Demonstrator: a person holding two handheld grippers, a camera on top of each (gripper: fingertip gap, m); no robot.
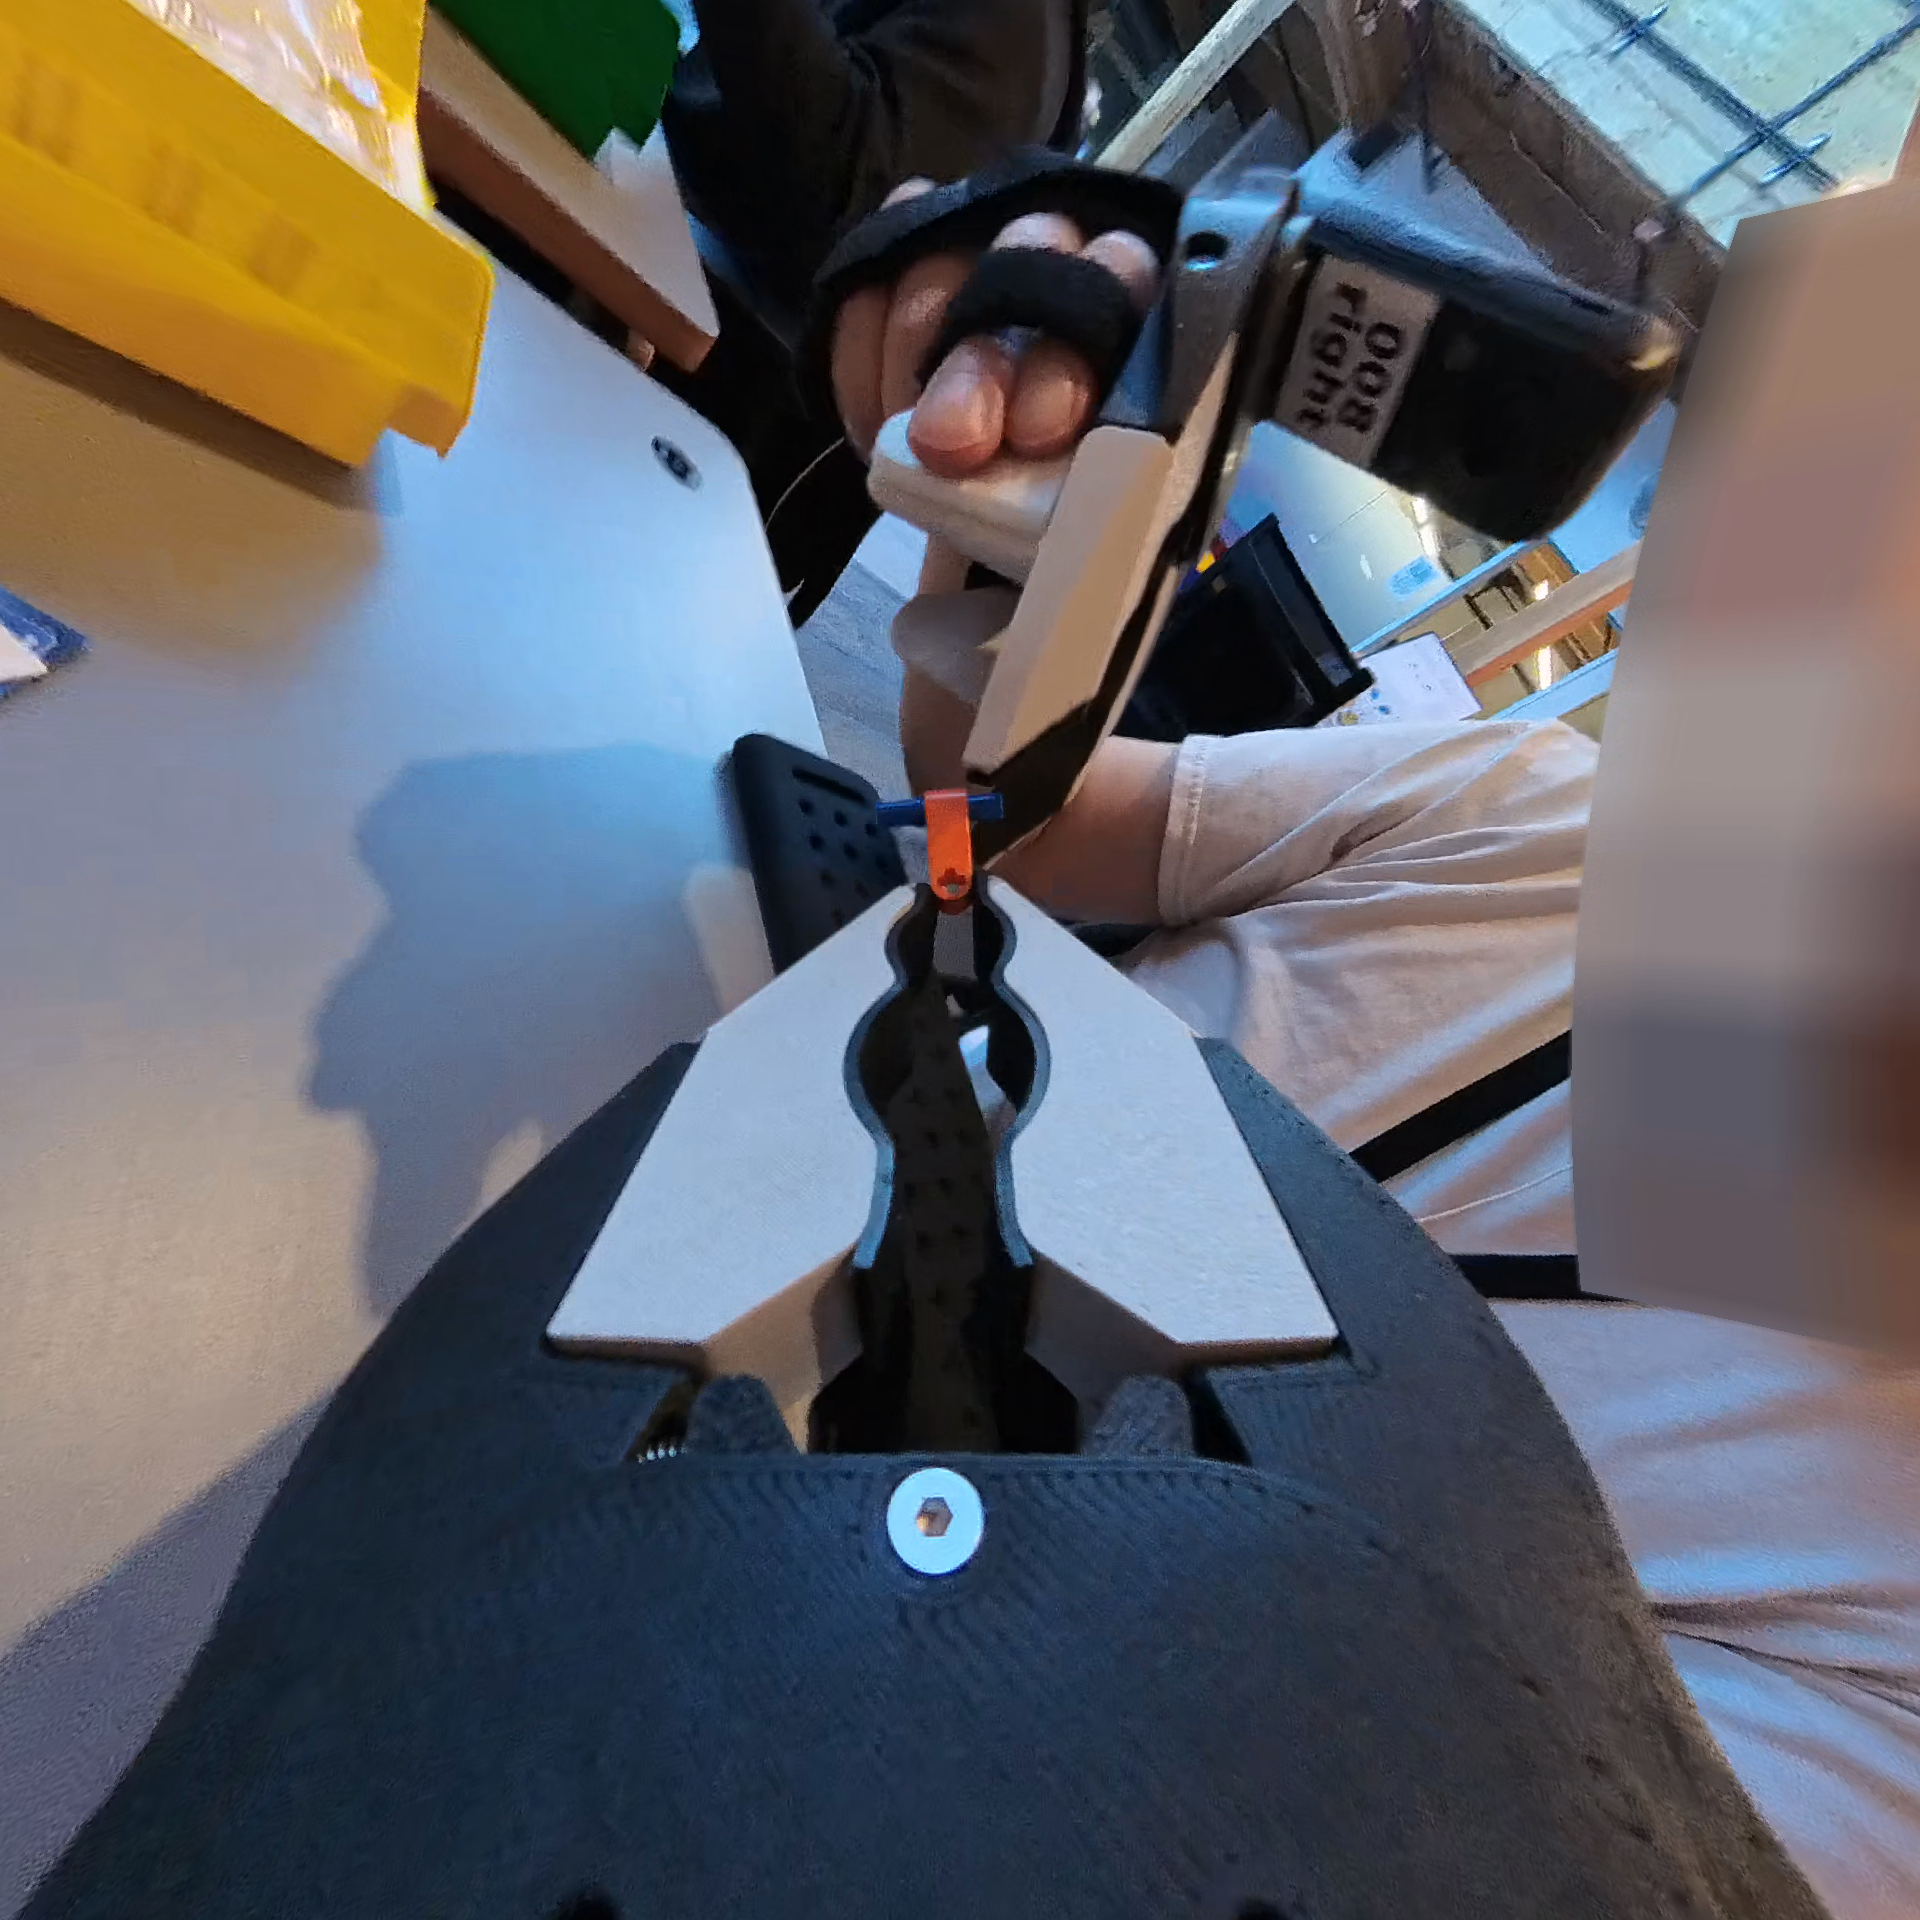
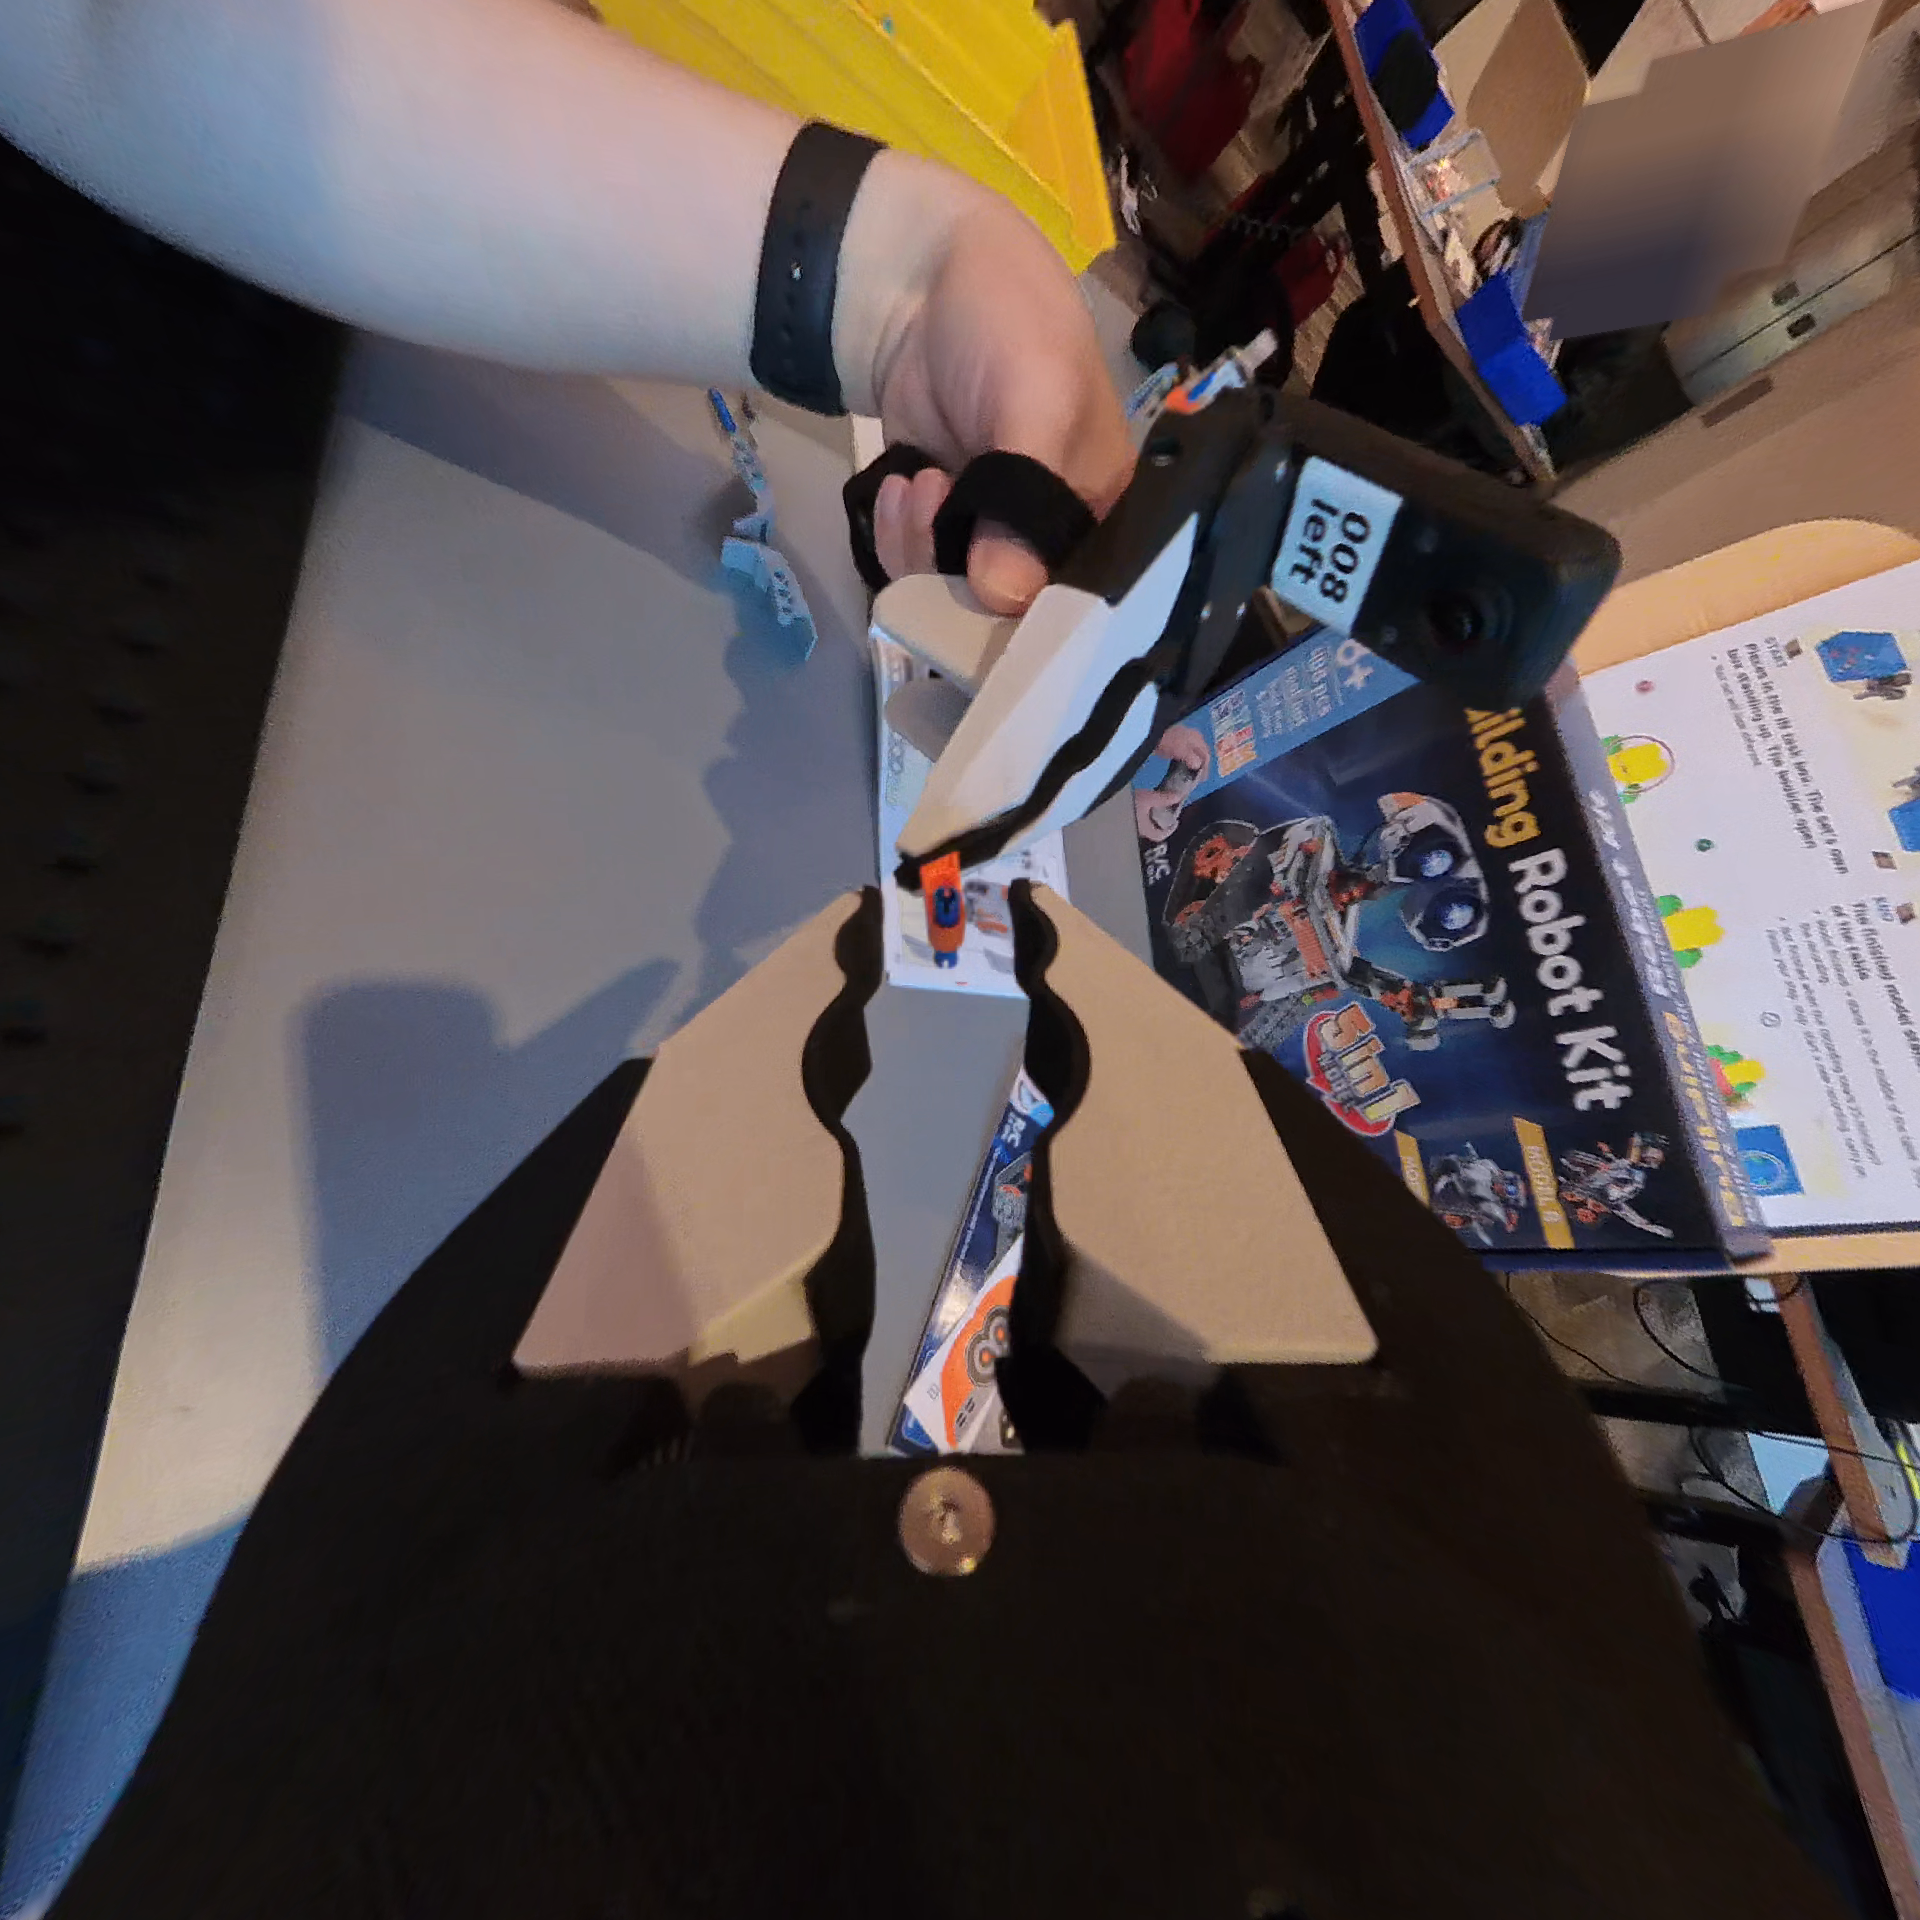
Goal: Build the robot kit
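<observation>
The pale grey table (image 2: 499,790) ran under both my hands, with a yellow bin (image 1: 208,239) at its far edge and cluttered shelves behind. A dark blue kit box (image 2: 1455,987) lay to my right, an instruction sheet (image 2: 1766,831) beside it, an open booklet (image 2: 956,966) below my tongs, and some pale blue pieces (image 2: 774,582) farther off.

My left gripper (image 1: 951,883) was pressed together at the very tips, pinching the lower end of a small orange piece (image 1: 948,842). That piece stood with its long axis running straight on from the fingers, held in the air above the table, not resting on anything. Near its free end a thin dark blue pin (image 1: 940,807) crossed it at right angles, sticking out on both sides.

My right gripper (image 2: 940,899) was spread. From its own camera the orange piece sat just past the gap between its tips, the blue pin seen nearly end-on, pointing toward that gap. In the left view one right fingertip lay just beside the pin; whether it touched, I could not tell.
</observation>
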